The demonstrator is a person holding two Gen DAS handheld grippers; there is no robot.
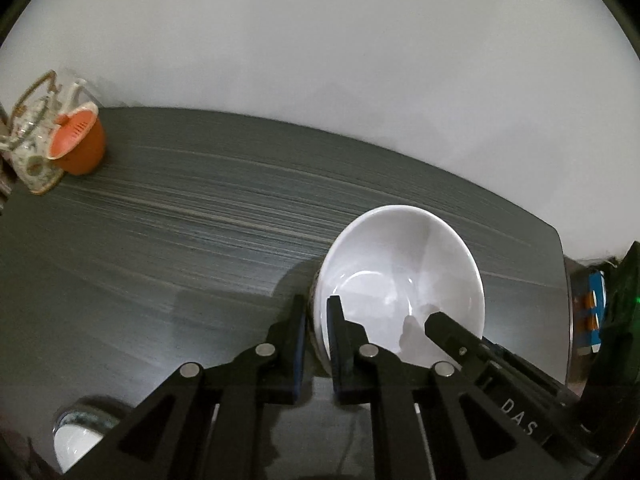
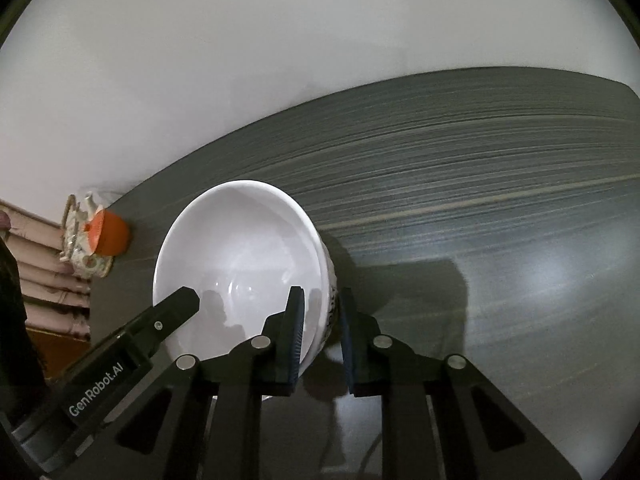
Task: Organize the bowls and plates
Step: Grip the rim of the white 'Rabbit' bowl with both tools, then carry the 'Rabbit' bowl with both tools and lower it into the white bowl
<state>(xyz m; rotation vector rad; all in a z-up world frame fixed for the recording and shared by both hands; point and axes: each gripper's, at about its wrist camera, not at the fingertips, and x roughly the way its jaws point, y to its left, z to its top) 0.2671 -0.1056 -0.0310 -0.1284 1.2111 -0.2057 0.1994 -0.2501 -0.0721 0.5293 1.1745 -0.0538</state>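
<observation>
A white bowl (image 1: 400, 272) with a dark pattern on its outer wall sits over the grey table (image 1: 180, 220), held from both sides. My left gripper (image 1: 316, 306) is shut on the bowl's left rim, one pad inside and one outside. One finger (image 1: 448, 330) of my right gripper reaches into the bowl from the right. In the right wrist view my right gripper (image 2: 321, 298) is shut on the right rim of the same bowl (image 2: 236, 248), and a left-gripper finger (image 2: 176, 306) shows inside its left rim. A second bowl (image 1: 76, 440), white inside, lies at the bottom left.
A floral teapot (image 1: 34, 152) and an orange cup (image 1: 80, 148) stand at the table's far left corner, also seen as teapot (image 2: 80, 240) and cup (image 2: 112, 234). The table's right edge (image 1: 564, 280) is close to the bowl. A white wall (image 1: 320, 40) rises behind.
</observation>
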